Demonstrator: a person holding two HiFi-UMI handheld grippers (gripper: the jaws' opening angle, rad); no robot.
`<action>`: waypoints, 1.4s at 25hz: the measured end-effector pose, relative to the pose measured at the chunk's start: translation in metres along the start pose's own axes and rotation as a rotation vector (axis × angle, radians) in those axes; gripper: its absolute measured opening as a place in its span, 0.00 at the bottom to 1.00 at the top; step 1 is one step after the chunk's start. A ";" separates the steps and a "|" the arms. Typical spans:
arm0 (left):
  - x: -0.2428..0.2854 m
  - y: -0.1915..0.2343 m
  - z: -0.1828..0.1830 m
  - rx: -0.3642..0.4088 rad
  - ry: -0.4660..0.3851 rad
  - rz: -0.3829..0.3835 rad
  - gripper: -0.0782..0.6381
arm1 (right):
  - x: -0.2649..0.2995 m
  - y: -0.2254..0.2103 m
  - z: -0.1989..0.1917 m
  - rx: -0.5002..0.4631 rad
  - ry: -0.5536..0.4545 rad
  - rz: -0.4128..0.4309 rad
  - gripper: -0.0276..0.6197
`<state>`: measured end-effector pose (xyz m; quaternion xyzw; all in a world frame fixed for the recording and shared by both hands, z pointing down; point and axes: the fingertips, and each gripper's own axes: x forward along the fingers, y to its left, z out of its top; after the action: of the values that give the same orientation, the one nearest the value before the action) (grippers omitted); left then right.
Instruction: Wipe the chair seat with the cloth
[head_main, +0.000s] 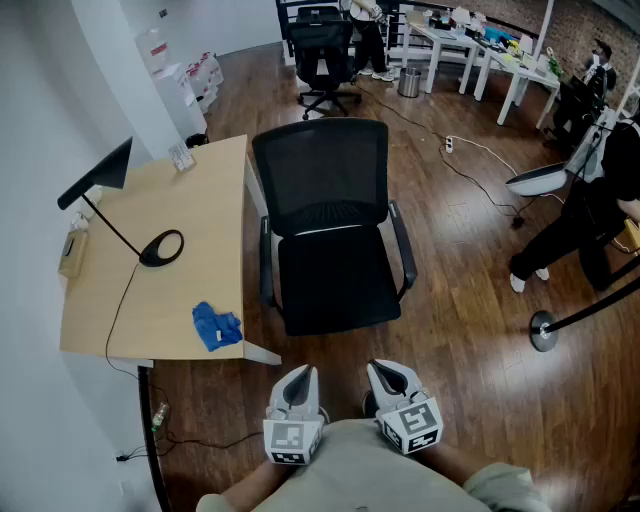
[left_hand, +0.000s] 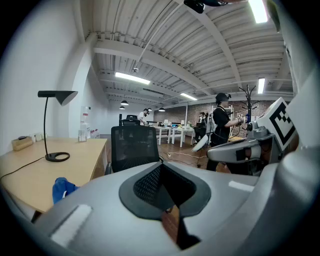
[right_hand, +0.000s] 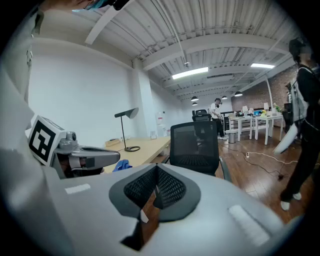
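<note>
One blue cloth (head_main: 216, 326) lies crumpled near the front corner of the tabletop (head_main: 150, 300), just left of the black chair (head_main: 335, 230) and apart from its seat (head_main: 335, 285). It looks soft, thin and light, so it should bunch and drape rather than hold a shape. It will not slip or break, but a loose corner could trail or fold under during wiping. The best hold is probably on the raised, bunched middle of the heap, where there is enough fabric to pinch. A flat edge against the wood would be harder to catch.

Both claws hover low in front of the person, well short of the cloth and the chair. The left claw (head_main: 297, 385) has its jaws brought together with nothing between them. The right claw (head_main: 392, 382) is likewise fully closed and empty. Whichever one goes for the cloth will have to spread its jaws first, and the left one is nearer to it. The wiping has not begun, since the seat is bare and the cloth is untouched.

By count there are one cloth, two claws and one chair drawn up beside the tabletop. A second office chair (head_main: 322, 55) stands farther back in the room. One black desk lamp (head_main: 160, 248) sits on the tabletop.
</note>
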<state>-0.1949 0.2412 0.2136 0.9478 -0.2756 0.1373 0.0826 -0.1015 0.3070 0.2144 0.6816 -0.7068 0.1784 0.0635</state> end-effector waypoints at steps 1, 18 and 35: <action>0.000 0.000 0.000 0.000 0.000 0.000 0.12 | 0.000 0.000 0.000 -0.001 -0.001 0.000 0.04; 0.006 -0.005 0.003 0.011 -0.010 0.004 0.12 | -0.003 -0.008 0.003 -0.010 -0.005 0.001 0.04; 0.005 -0.008 0.001 0.003 0.013 0.023 0.12 | -0.001 -0.008 0.000 0.004 0.004 0.026 0.04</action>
<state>-0.1862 0.2448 0.2136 0.9438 -0.2858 0.1448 0.0816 -0.0931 0.3082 0.2149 0.6723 -0.7150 0.1817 0.0612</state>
